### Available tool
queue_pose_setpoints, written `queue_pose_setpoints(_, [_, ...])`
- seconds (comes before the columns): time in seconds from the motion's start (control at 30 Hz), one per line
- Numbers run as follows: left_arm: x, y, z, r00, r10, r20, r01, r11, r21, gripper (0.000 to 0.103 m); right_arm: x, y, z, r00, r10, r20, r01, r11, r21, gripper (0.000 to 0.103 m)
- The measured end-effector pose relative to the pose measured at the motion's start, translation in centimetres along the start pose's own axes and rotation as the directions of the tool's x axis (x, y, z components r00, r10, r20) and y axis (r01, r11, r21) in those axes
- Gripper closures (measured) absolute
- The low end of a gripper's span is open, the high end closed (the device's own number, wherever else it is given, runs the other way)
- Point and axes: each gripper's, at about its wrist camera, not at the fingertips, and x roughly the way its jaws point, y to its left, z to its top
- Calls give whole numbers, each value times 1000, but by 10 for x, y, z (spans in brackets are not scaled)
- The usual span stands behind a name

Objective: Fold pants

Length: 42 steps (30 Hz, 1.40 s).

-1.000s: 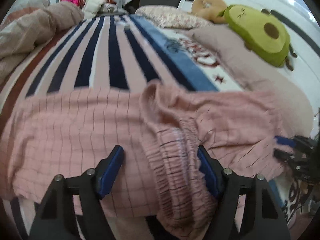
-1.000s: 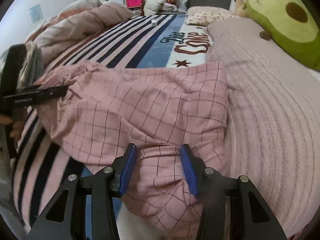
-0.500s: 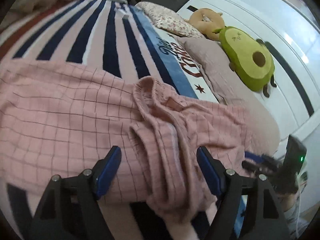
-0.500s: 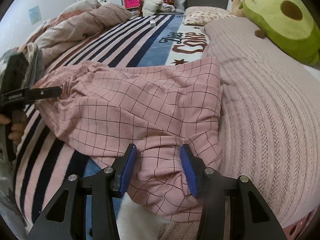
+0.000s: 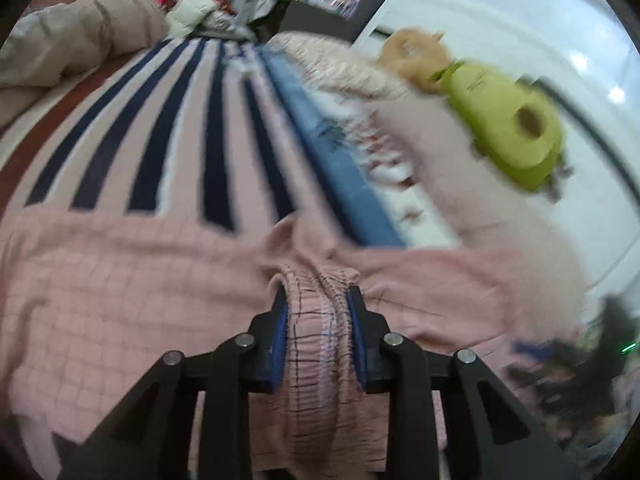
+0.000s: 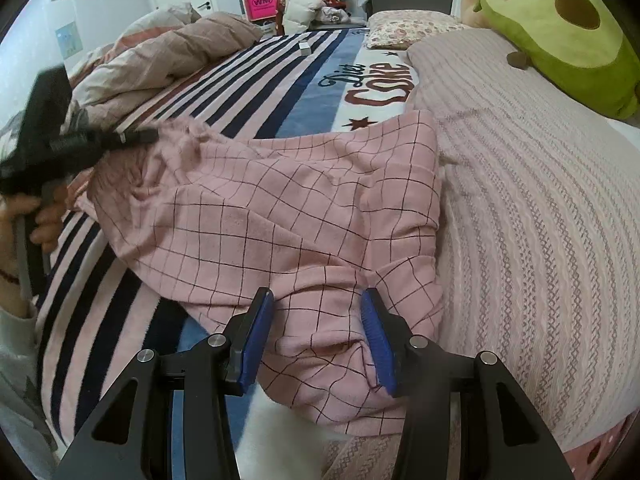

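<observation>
Pink checked pants (image 6: 288, 216) lie spread across the striped bed. In the left wrist view my left gripper (image 5: 316, 300) is shut on the gathered elastic waistband (image 5: 316, 320) of the pants (image 5: 120, 280), which bulges between its blue pads. That gripper also shows in the right wrist view (image 6: 136, 136), at the pants' far left end. My right gripper (image 6: 316, 308) is open, its jaws on either side of a fold of a pant leg at the near edge of the bed, not closed on it.
A striped blanket (image 6: 248, 80) covers the bed. A pink knitted cover (image 6: 540, 220) lies to the right. A green avocado plush (image 6: 560, 28) and a floral pillow (image 6: 404, 28) sit at the head. A crumpled duvet (image 6: 172, 60) lies at the far left.
My left gripper has closed on the waistband; half a second ago it was open around it. Its view has swung and blurred. My right gripper has stayed open in place.
</observation>
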Motion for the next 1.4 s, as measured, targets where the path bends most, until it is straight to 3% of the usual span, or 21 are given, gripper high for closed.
queue_pose_setpoints(0.03, [7,4,-4,998,46,-31,-46,999,3,71,0,1,0,1000,-1,0,1,1000,-2,62])
queue_pose_setpoints(0.1, [7,9,-15,992,123,-31,-123,992,21,44,0,2,0,1000,-6,-1,6,1000,-10,62])
queue_pose_setpoints(0.2, [-16,19,-17,980,196,27,-196,981,3,30,0,3,-1,1000,-8,-1,8,1000,-13,62])
queue_pose_setpoints(0.33, [-54,40,-28,971,232,57,-228,972,-63,24,-2,3,-1,1000,-2,-2,2,1000,-5,62])
queue_pose_setpoints(0.4, [-75,49,-39,952,294,79,-286,953,-98,24,-2,4,-1,1000,-6,-2,6,1000,-4,62])
queue_pose_setpoints(0.47, [-93,64,-51,944,317,89,-300,940,-163,23,-1,6,-2,1000,-11,-4,11,1000,-7,62])
queue_pose_setpoints(0.53, [-99,79,-63,951,300,75,-278,935,-219,23,-1,7,-2,1000,-16,-4,16,1000,-10,62])
queue_pose_setpoints(0.73, [-71,118,-77,971,240,16,-214,893,-395,23,-1,9,-2,1000,-19,-6,19,1000,-10,61])
queue_pose_setpoints(0.9, [-58,135,-56,950,301,83,-230,855,-464,22,1,9,-2,1000,-18,-11,18,1000,-8,61])
queue_pose_setpoints(0.97, [-53,141,-48,933,348,90,-265,835,-482,30,2,10,-2,1000,-18,-12,17,1000,-11,60])
queue_pose_setpoints(1.03, [-51,149,-42,909,407,89,-317,814,-486,50,3,11,-2,1000,-19,-12,19,1000,-14,60])
queue_pose_setpoints(1.1, [-50,157,-38,911,400,96,-300,807,-509,79,3,11,-2,1000,-16,-11,16,1000,-10,59])
queue_pose_setpoints(1.17, [-52,160,-36,921,371,122,-264,821,-506,96,1,11,-2,1000,-8,-8,8,1000,-1,59])
queue_pose_setpoints(1.27, [-66,154,-34,888,411,205,-271,829,-489,98,-2,11,-1,1000,11,-6,-11,1000,10,60])
queue_pose_setpoints(1.33, [-80,151,-34,882,404,243,-246,834,-493,99,-4,14,-1,1000,21,-5,-21,1000,7,60])
queue_pose_setpoints(1.4, [-98,144,-32,855,434,283,-264,835,-483,99,-7,19,-2,999,36,-8,-36,999,-1,60])
